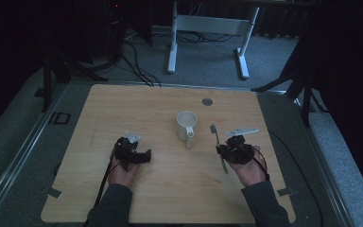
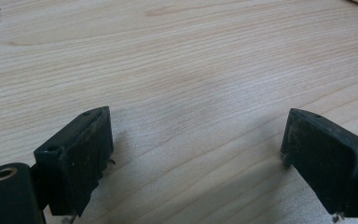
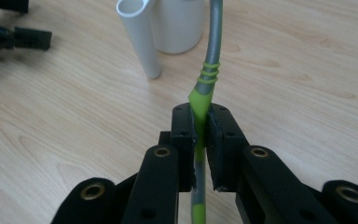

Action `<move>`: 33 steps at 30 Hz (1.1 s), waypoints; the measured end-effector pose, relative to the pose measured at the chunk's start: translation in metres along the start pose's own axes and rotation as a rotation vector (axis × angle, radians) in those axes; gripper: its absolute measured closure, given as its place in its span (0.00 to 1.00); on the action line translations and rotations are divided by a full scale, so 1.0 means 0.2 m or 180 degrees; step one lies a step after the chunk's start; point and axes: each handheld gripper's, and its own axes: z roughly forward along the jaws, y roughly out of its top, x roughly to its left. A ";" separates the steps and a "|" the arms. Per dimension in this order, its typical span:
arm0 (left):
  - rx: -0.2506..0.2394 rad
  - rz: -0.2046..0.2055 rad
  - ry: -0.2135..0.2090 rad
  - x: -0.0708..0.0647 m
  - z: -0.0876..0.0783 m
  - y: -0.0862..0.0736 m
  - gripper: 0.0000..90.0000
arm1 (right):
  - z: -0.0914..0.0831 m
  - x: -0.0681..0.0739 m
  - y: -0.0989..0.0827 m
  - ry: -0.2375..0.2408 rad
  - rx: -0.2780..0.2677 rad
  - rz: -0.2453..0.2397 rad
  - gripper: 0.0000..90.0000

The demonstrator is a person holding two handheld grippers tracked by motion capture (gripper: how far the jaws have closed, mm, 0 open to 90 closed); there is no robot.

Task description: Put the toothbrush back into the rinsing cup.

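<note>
green and grey toothbrush [image 3: 204, 88] is pinched at its handle in my right tool [image 3: 200, 135], bristle end pointing toward the white mug [image 1: 186, 125], which stands just beside it on the worktop [image 1: 170, 189]. my left tool [image 2: 193, 154] hovers over bare wood, jaws spread, holding nothing. i'd guess the brush goes in the mug: lift first, tip it upright, then lower it clear of the rim and handle.
</note>
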 end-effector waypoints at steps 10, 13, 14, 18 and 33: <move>0.0000 -0.0001 0.0000 0.00 0.00 0.00 0.10 | 0.01 0.00 0.01 0.0013 -0.0099 0.0012 0.91; -0.0003 -0.0003 0.0000 0.00 0.00 0.00 0.10 | 0.01 0.00 0.01 0.0012 -0.0150 0.0028 0.91; 0.0000 -0.0001 0.0000 0.00 0.00 0.00 0.10 | 0.01 0.00 0.01 0.0021 -0.0151 0.0028 0.91; 0.0000 -0.0001 0.0000 0.00 0.00 0.00 0.10 | 0.01 0.01 0.01 0.0011 -0.0183 0.0015 0.91; 0.0000 0.0000 0.0000 0.00 0.00 0.00 0.10 | 0.00 0.02 0.02 -0.0031 -0.0493 0.0068 0.91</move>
